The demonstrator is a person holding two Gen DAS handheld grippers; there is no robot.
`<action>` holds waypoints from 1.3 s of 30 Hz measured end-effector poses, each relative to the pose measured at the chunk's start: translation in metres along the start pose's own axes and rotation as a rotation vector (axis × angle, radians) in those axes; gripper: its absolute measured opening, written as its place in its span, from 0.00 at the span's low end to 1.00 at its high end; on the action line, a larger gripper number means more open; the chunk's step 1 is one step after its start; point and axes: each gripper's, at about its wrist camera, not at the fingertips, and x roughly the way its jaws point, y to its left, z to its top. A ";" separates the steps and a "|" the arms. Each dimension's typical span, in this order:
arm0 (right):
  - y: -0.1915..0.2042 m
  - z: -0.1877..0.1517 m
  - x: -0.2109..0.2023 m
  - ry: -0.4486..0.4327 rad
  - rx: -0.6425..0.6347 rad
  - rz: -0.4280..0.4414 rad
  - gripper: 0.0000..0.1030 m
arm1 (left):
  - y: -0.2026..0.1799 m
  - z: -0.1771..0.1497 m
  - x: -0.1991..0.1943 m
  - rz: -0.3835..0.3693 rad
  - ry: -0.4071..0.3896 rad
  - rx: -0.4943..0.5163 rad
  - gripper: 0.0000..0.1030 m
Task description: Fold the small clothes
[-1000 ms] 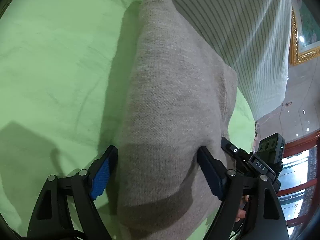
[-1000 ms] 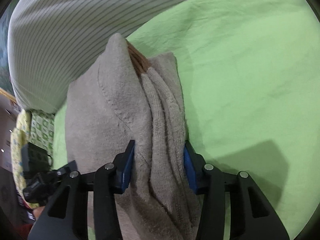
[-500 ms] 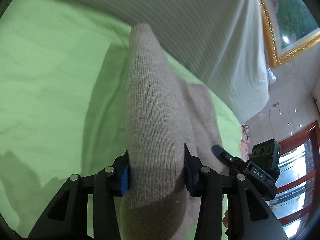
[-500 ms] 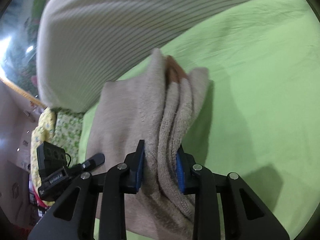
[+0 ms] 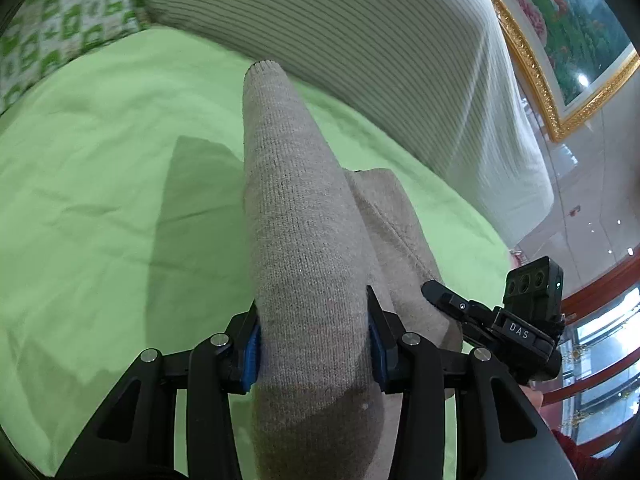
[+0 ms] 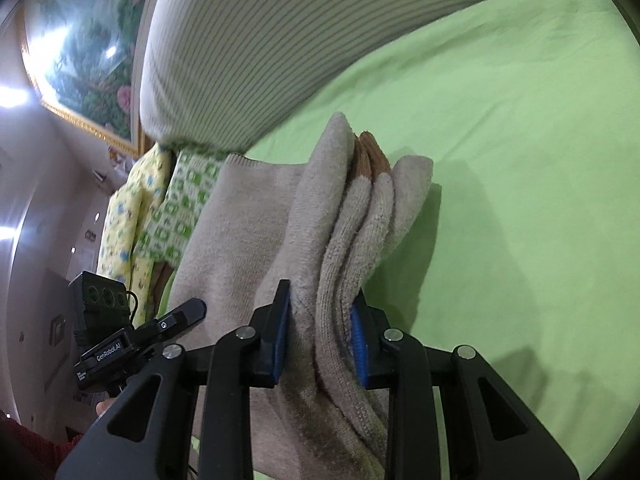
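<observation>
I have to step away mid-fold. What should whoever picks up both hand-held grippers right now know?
Left hand-held gripper: shut on the beige knit garment, on a smooth folded part.
Right hand-held gripper: shut on the same garment where several layers bunch, a brown trim showing at the far end.
The garment is raised between both grippers over the green sheet, near the striped pillow.
Done: garment gathered into layers.
Left: probably lay it flat, finish the fold, release.

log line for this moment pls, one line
step: fold in progress | left gripper: shut on beige knit garment | right gripper: shut on its bunched layers | garment: over green sheet | striped pillow: behind
</observation>
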 end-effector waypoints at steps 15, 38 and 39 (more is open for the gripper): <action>0.000 -0.037 0.033 0.086 0.004 -0.115 0.27 | 0.034 -0.043 0.001 0.094 0.061 -0.014 0.42; 0.010 -0.041 0.032 0.079 -0.005 -0.198 0.38 | 0.022 -0.063 -0.001 0.238 0.084 0.071 0.60; 0.011 -0.041 0.030 0.074 -0.007 -0.202 0.38 | 0.022 -0.065 -0.004 0.236 0.085 0.071 0.60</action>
